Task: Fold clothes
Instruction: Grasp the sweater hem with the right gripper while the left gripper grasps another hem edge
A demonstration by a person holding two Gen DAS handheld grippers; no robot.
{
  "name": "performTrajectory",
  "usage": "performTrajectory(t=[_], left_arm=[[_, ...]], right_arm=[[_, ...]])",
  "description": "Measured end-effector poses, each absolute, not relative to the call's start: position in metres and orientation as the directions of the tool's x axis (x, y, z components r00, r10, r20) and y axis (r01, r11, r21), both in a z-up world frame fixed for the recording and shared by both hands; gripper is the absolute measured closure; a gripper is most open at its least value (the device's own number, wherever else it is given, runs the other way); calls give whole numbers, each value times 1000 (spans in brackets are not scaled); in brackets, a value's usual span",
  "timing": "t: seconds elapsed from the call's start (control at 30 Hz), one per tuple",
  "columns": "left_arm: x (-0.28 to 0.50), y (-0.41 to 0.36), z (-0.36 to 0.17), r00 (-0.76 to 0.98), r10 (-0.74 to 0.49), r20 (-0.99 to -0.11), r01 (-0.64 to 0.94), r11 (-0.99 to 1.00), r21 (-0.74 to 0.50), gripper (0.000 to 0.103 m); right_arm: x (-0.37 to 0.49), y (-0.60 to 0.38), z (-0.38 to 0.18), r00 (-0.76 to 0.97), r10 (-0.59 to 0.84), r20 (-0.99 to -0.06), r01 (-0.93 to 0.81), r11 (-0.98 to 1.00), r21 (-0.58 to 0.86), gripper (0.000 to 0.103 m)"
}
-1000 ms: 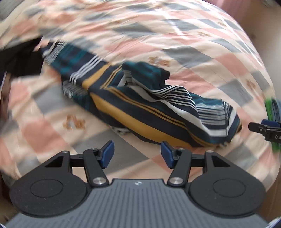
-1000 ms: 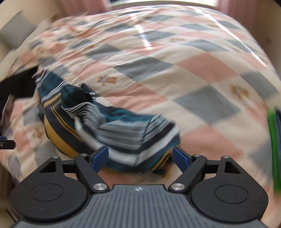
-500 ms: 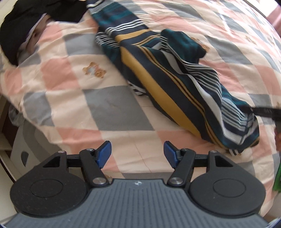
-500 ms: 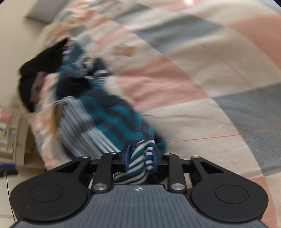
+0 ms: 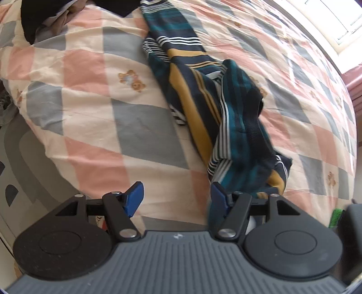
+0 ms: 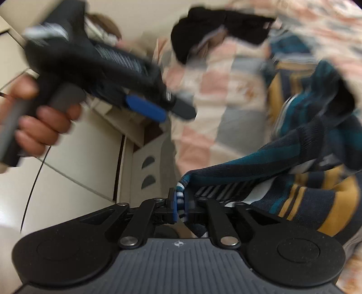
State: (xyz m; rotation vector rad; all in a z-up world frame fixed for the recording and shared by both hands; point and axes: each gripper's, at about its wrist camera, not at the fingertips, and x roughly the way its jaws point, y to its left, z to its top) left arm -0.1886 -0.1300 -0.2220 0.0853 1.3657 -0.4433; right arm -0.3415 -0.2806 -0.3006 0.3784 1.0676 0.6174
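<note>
Shirt (image 5: 228, 117) lies in a long crumpled rope across the bed (image 5: 140, 126), running from the far edge down toward me, striped in teal, navy, white and mustard. My right claw (image 6: 179, 204) is clamped narrow on a striped edge of it, with the fabric pinched between the blue pads and trailing off to the right, lifted clear of the quilt there. My left claw (image 5: 175, 197) stands wide, holding nothing; its right pad sits just against the near end of the shirt, the left pad over bare quilt. From the right wrist view I can see the hand (image 6: 38, 119) gripping the left tool, blurred, near the bed's edge.

I judge this as the opening step: getting the garment picked up and spread, with no fold made yet. The next move, as I read it, calls for the left claw to close on a second edge of the shirt, ideally a matching corner or hem, so both claws can pull it taut and lay it flat. The bunched cloth makes it hard to tell which edge is which, so I would go for a clearly exposed border. A dark garment (image 5: 45, 15) sits well apart at the far corner and should stay out of it.
</note>
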Motion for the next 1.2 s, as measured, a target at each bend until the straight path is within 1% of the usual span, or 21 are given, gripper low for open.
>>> performTrajectory(t=[0.07, 0.13, 0.17, 0.2, 0.3, 0.37, 0.4, 0.5, 0.57, 0.6, 0.63, 0.67, 0.7, 0.73, 0.8, 0.87, 0.93, 1.0, 1.1, 1.17, 1.2], left_arm=[[-191, -124, -236, 128, -236, -963, 357, 917, -178, 42], [-197, -121, -254, 106, -214, -971, 375, 913, -161, 43], [-203, -122, -260, 99, -210, -973, 393, 906, -155, 43], [-209, -124, -265, 96, -208, -973, 419, 895, -150, 43], [-233, -142, -273, 111, -222, -969, 541, 831, -128, 43], [-248, -164, -278, 131, -228, -965, 627, 773, -97, 43], [-255, -176, -281, 153, -219, -964, 666, 743, -63, 43], [-275, -206, -303, 270, -155, -950, 749, 654, 107, 46], [-286, -222, -319, 344, -121, -931, 779, 591, 211, 54], [-287, -226, -326, 355, -114, -928, 782, 580, 228, 57], [-286, -227, -333, 355, -111, -928, 779, 584, 228, 67], [-283, -227, -339, 344, -109, -933, 771, 600, 214, 80], [-279, -227, -344, 331, -109, -937, 757, 624, 195, 87], [-276, -226, -347, 329, -108, -938, 737, 650, 184, 98], [-269, -223, -348, 348, -106, -931, 688, 704, 177, 99], [-263, -214, -345, 385, -91, -918, 621, 761, 185, 99], [-255, -199, -344, 389, -66, -919, 544, 822, 171, 99], [-248, -183, -343, 377, -46, -925, 475, 867, 150, 98], [-244, -170, -347, 344, -25, -939, 420, 898, 130, 97], [-245, -170, -352, 324, -18, -946, 396, 910, 118, 94], [-246, -170, -355, 319, -9, -948, 387, 914, 122, 92]], right_arm=[[-333, -265, -316, 279, 592, -756, -281, 804, 525, 60], [-340, -268, -314, 260, 559, -787, -313, 820, 479, 57], [-347, -275, -309, 259, 554, -791, -327, 821, 468, 50], [-355, -286, -303, 265, 539, -799, -327, 830, 452, 47], [-374, -328, -289, 298, 458, -838, -270, 882, 386, 44], [-387, -355, -280, 317, 401, -859, -231, 912, 341, 43], [-392, -369, -277, 325, 364, -873, -204, 928, 312, 43], [-394, -410, -274, 347, 233, -908, -130, 971, 200, 43], [-388, -430, -269, 382, 163, -910, -135, 984, 119, 43], [-382, -438, -266, 404, 133, -905, -158, 985, 74, 43], [-375, -445, -264, 430, 105, -897, -192, 981, 23, 43], [-364, -451, -264, 456, 81, -886, -231, 973, -30, 43], [-353, -456, -265, 483, 63, -874, -273, 959, -82, 42], [-339, -458, -267, 509, 51, -859, -324, 936, -137, 40], [-310, -461, -274, 560, 40, -828, -438, 862, -255, 39], [-280, -459, -285, 595, 49, -802, -562, 738, -373, 40], [-251, -450, -302, 616, 61, -785, -671, 563, -483, 40], [-228, -440, -318, 625, 75, -777, -743, 362, -563, 40], [-200, -426, -340, 623, 120, -773, -782, 92, -616, 40], [-188, -418, -354, 616, 154, -773, -773, -71, -630, 33], [-185, -415, -362, 603, 166, -781, -767, -148, -624, 32]])
